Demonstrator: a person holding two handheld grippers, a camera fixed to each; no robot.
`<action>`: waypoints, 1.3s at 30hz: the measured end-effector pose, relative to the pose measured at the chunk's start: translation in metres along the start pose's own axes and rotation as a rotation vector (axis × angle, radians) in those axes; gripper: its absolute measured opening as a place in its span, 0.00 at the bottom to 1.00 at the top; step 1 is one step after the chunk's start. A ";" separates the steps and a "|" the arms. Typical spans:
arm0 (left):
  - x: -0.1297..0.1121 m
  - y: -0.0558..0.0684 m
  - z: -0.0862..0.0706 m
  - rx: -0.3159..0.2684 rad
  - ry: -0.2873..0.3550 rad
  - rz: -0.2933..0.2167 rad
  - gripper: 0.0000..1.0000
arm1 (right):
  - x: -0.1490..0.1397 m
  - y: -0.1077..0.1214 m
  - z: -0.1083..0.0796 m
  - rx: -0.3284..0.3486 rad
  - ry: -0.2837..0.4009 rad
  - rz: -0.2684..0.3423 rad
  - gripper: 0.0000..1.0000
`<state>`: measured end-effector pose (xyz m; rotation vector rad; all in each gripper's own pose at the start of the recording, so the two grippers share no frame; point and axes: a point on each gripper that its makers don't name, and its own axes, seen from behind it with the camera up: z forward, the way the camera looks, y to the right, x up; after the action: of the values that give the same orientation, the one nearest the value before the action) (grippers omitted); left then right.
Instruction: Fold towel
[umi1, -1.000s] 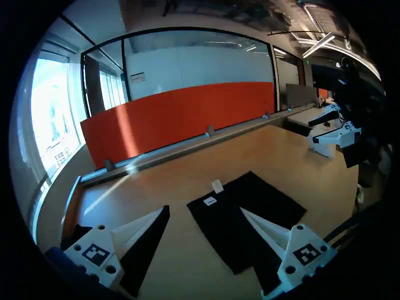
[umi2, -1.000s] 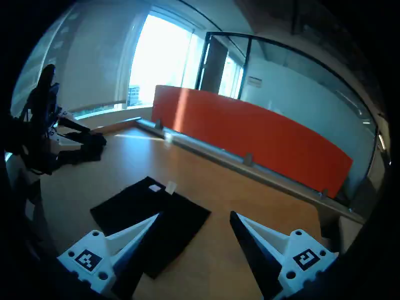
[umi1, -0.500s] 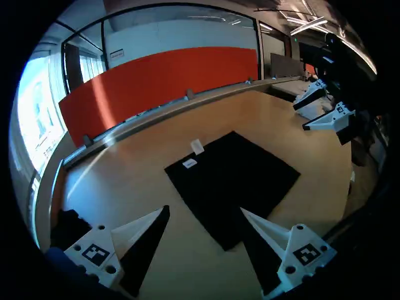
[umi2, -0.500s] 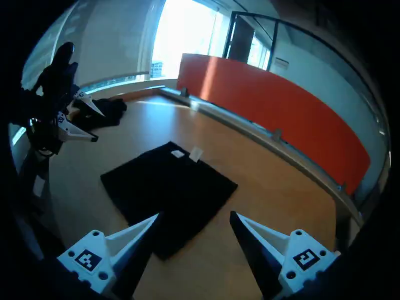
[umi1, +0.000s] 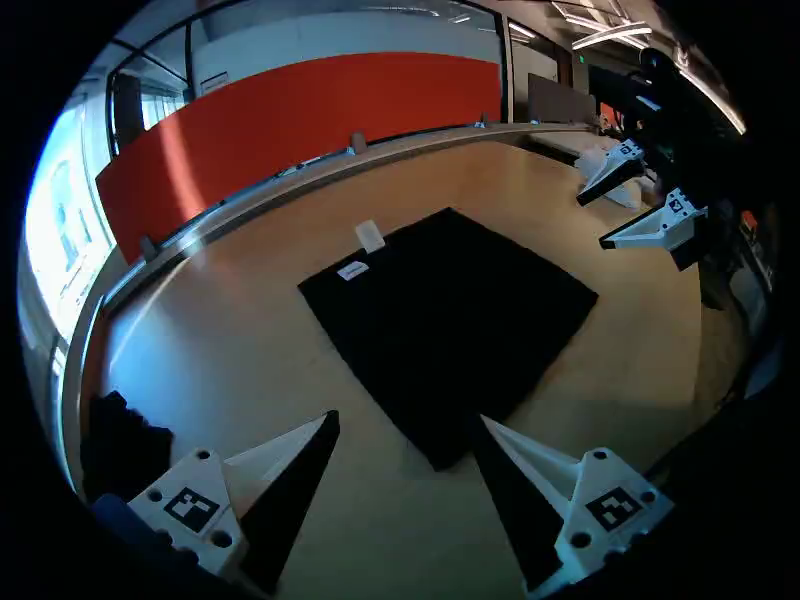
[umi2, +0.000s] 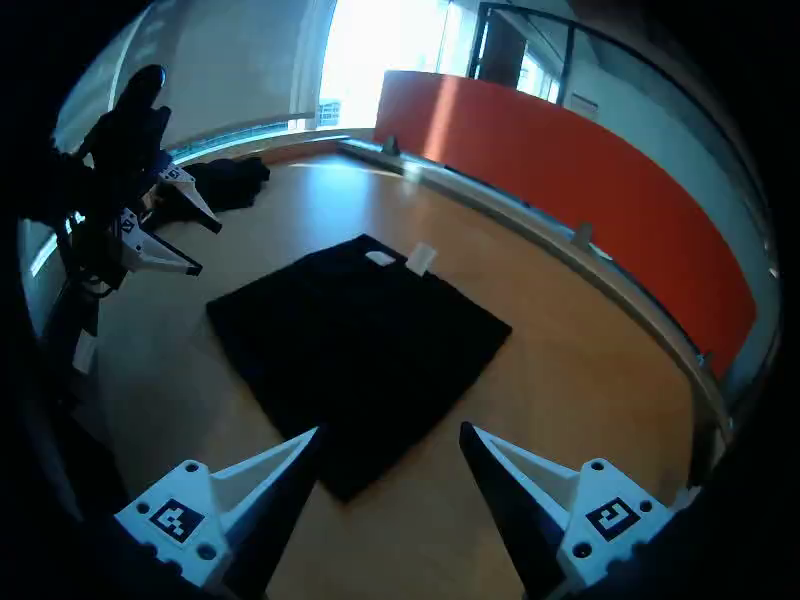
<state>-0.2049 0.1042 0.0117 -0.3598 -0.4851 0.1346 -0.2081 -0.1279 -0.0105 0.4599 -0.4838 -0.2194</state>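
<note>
Towel (umi1: 450, 320) lies flat on the tabletop (umi1: 250, 330), a near corner pointing between the wide-apart, empty fingers of the left claw (umi1: 407, 418) and likewise the right claw (umi2: 390, 428); both hover about equally close.

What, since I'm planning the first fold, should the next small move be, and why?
Probably lower both grippers toward the towel's near corners. The black towel lies flat on the wooden table. The left gripper and the right gripper are open above it and touch nothing, each with a towel corner showing between its fingers.
</note>
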 end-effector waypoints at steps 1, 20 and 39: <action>-0.003 0.002 0.002 -0.005 -0.005 0.002 0.93 | -0.003 -0.001 0.002 0.001 -0.005 0.001 1.00; -0.047 0.029 0.035 -0.094 -0.105 -0.003 0.93 | -0.054 -0.028 0.026 0.054 -0.086 0.022 1.00; -0.058 0.037 0.041 -0.107 -0.140 -0.076 0.90 | -0.080 -0.040 0.035 0.102 -0.137 0.068 0.64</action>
<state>-0.2774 0.1386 0.0072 -0.4385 -0.6452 0.0607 -0.2988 -0.1515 -0.0335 0.5288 -0.6456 -0.1617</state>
